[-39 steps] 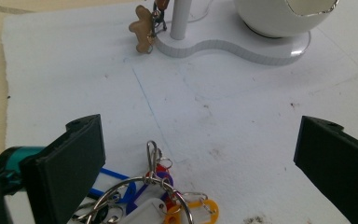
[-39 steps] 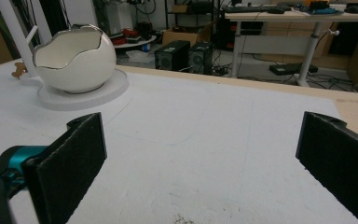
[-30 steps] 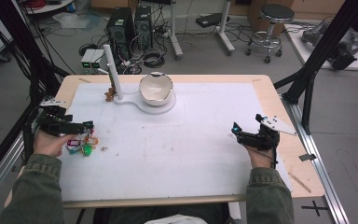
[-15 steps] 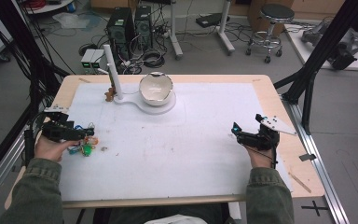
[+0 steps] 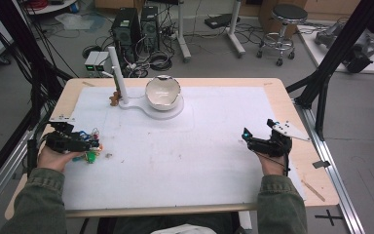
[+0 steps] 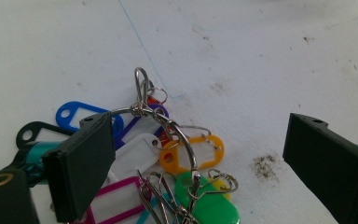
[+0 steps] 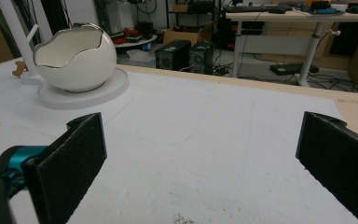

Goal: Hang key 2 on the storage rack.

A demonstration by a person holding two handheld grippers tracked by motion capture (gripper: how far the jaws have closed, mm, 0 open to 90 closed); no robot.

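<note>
Steel wire rings tie a bunch of coloured plastic key tags [image 6: 168, 177] together. The bunch lies on the white worktop [image 5: 185, 156], well to the left of the egg-shaped bowl [image 5: 162, 92] and nearer the person, close to the worktop's left edge. The left gripper [image 6: 200, 158] hovers right over the bunch with its jaws spread wide, one jaw above the blue and white tags, the other over bare worktop; it holds nothing. The right gripper [image 5: 260, 144] sits well to the right of the bowl, also wide open and empty.

The bunch looks light, loose and floppy: tags will swing and slide on their rings. The big ring [image 6: 177, 135] is thin, hard and likely slippery, so closing across the stacked tags beneath it seems the surer hold.
</note>
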